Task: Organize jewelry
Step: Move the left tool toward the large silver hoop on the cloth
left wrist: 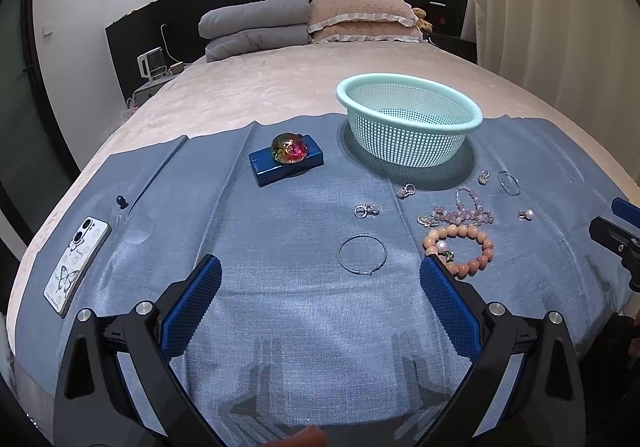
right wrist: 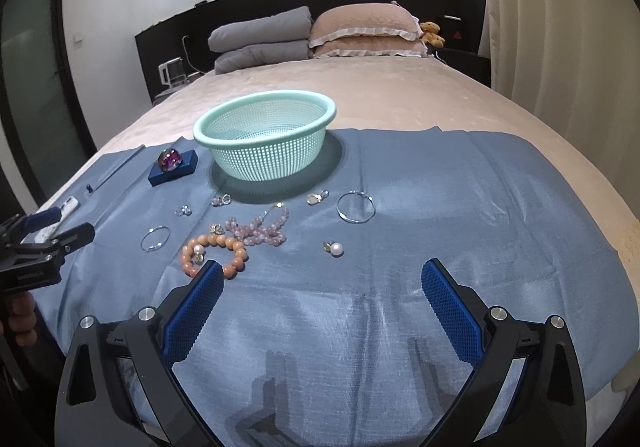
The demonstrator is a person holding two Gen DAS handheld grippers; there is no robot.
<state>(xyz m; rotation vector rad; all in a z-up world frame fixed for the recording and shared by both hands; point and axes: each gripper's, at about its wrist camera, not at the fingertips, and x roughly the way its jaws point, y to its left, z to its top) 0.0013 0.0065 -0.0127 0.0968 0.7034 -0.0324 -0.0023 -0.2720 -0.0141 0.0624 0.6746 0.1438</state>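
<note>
Jewelry lies loose on a blue cloth [left wrist: 280, 287] in front of an empty mint-green mesh basket [left wrist: 408, 119], which also shows in the right wrist view [right wrist: 266, 135]. There is an orange bead bracelet [left wrist: 476, 251] [right wrist: 230, 247], a pink bead strand [left wrist: 464, 213] [right wrist: 264, 229], a thin silver hoop [left wrist: 362, 253] [right wrist: 155, 238], a second hoop [right wrist: 356, 207], a pearl earring [right wrist: 336, 249] and small rings [left wrist: 366, 210]. My left gripper [left wrist: 320, 279] is open, empty and low over the cloth, near the hoop. My right gripper [right wrist: 322, 283] is open and empty, just short of the pearl earring.
A dark blue box [left wrist: 286, 163] with a shiny coloured glass ball [left wrist: 290, 149] on it sits left of the basket. A phone [left wrist: 76, 263] in a butterfly case lies at the cloth's left edge. Pillows [left wrist: 360, 17] and a folded grey quilt [left wrist: 252, 27] are at the bed's head.
</note>
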